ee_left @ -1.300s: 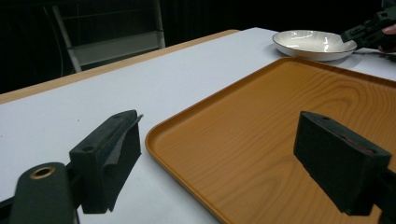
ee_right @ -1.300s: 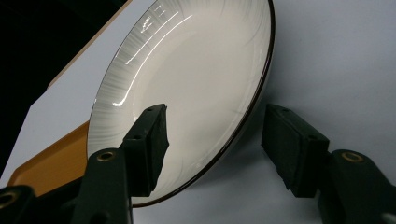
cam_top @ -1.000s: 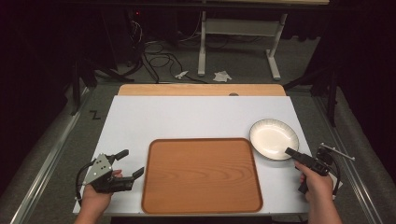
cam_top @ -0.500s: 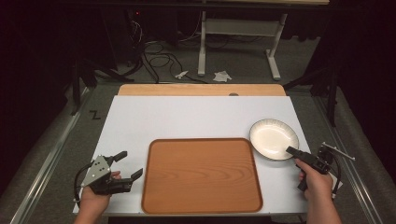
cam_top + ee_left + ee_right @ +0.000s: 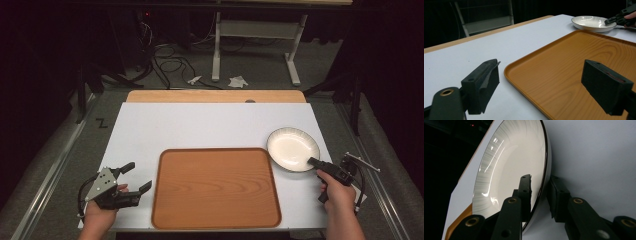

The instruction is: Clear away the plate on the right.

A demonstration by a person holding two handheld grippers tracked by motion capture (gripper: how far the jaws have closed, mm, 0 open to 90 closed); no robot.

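At the near left corner of the white-topped desk, the left gripper rests in the person's left hand with its jaws wide apart and nothing between them. In the left gripper view those jaws straddle the left rim of the rectangular orange-brown wooden tray, one over the bare desk and one over the tray's floor (no contact that I can make out).

The tray lies empty along the near edge, at the middle.

Just beyond the tray's far right corner, toward the right edge of the desk, sits the round white ceramic plate with a thin dark rim. The right gripper is at the plate's near right rim, one jaw inside the bowl of the plate and the other outside under the lip. The jaws look nearly together on the rim, though whether they are truly clamped I cannot tell.

The step in hand is probably grasping this plate, likely to carry it to the tray. Doing it well means seating the rim deep between the pads before squeezing, then lifting level, since a shallow pinch on glazed ware may slip.
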